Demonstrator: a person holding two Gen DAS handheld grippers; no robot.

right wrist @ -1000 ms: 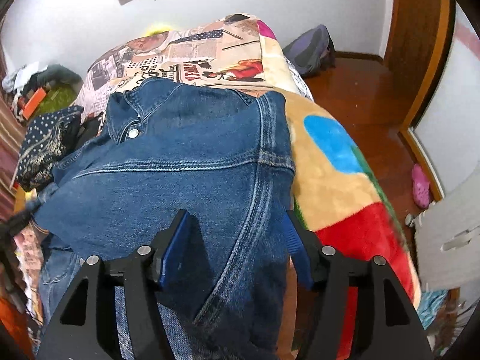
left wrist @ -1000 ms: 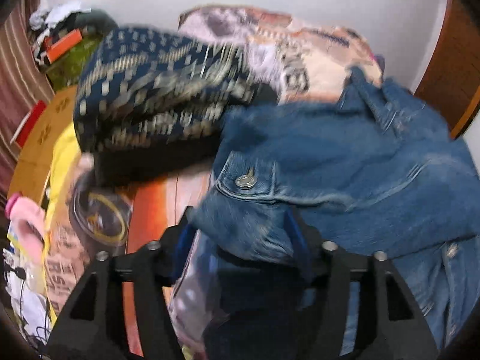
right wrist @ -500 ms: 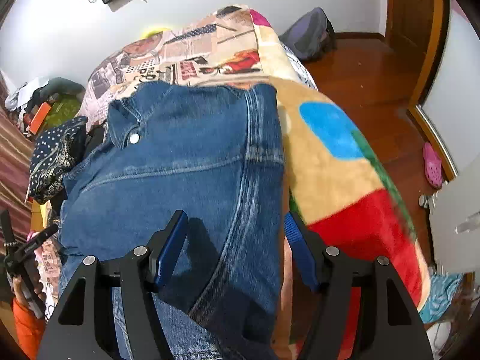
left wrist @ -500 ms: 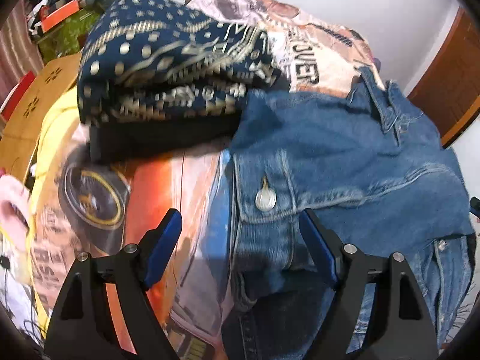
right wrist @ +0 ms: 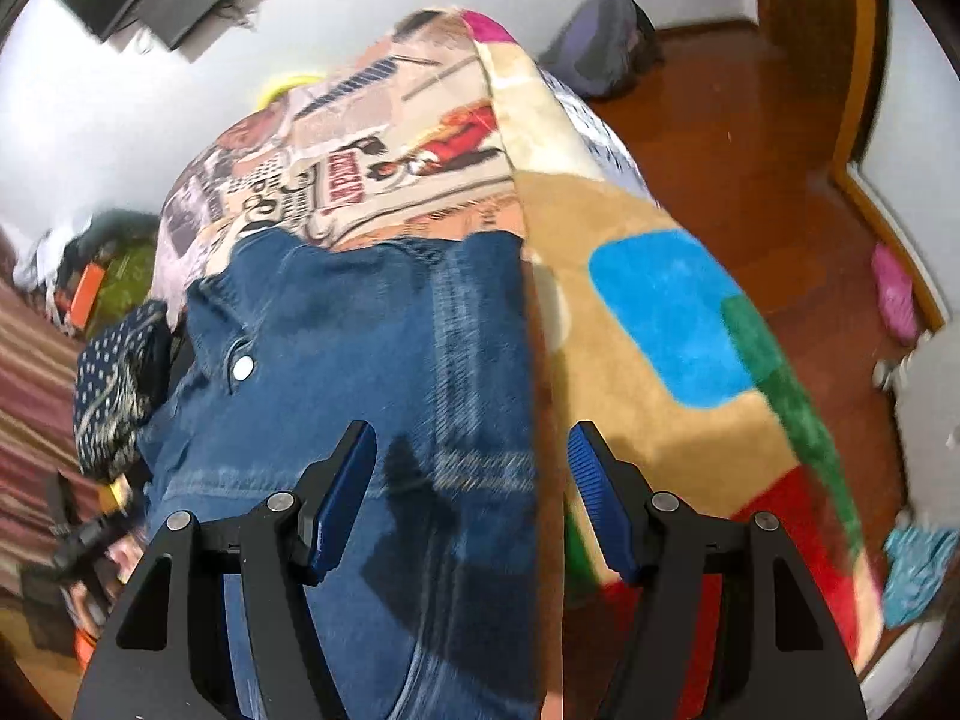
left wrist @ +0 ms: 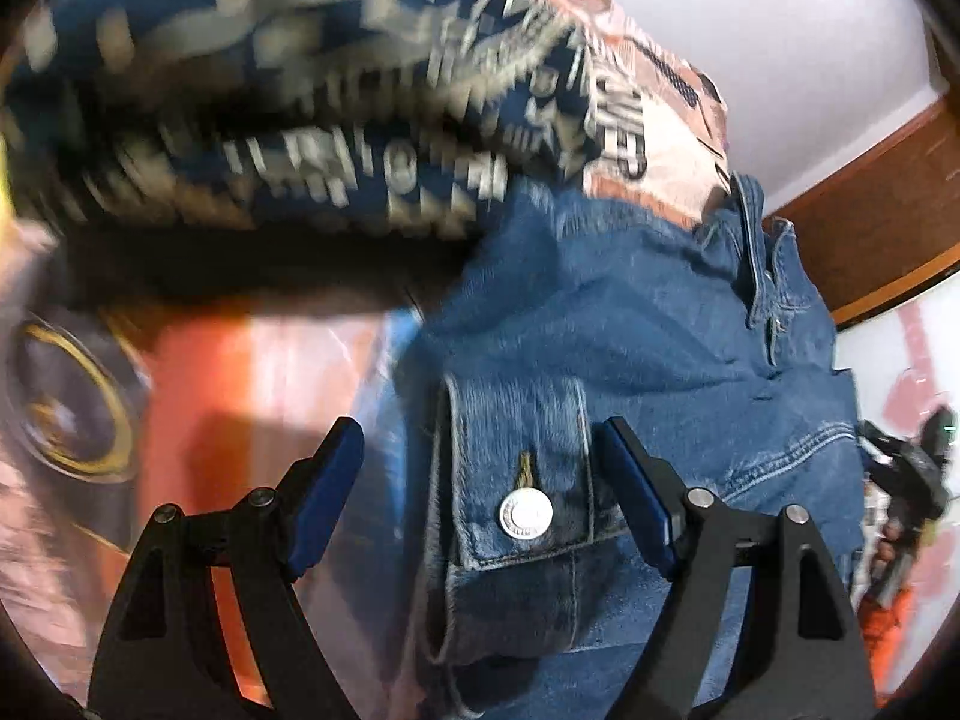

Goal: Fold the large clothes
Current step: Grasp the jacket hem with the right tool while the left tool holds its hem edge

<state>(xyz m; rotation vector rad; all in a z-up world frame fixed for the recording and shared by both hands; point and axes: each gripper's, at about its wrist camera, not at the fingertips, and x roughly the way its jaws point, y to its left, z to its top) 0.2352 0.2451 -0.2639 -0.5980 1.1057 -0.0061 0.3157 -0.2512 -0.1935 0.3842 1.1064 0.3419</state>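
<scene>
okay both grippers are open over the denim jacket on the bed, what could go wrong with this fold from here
Two risks, judged from the frames.

The left gripper stands open around the buttoned cuff of the denim jacket. Closing there could catch the metal button rather than cloth, so the grip may slip.

The right gripper straddles the jacket's side edge, with the colourful blanket under its outer finger. Closing may pinch blanket along with denim and drag the bedding.

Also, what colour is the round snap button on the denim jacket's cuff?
Silver metal, on the blue denim jacket; the button shows best in the left wrist view.
</scene>
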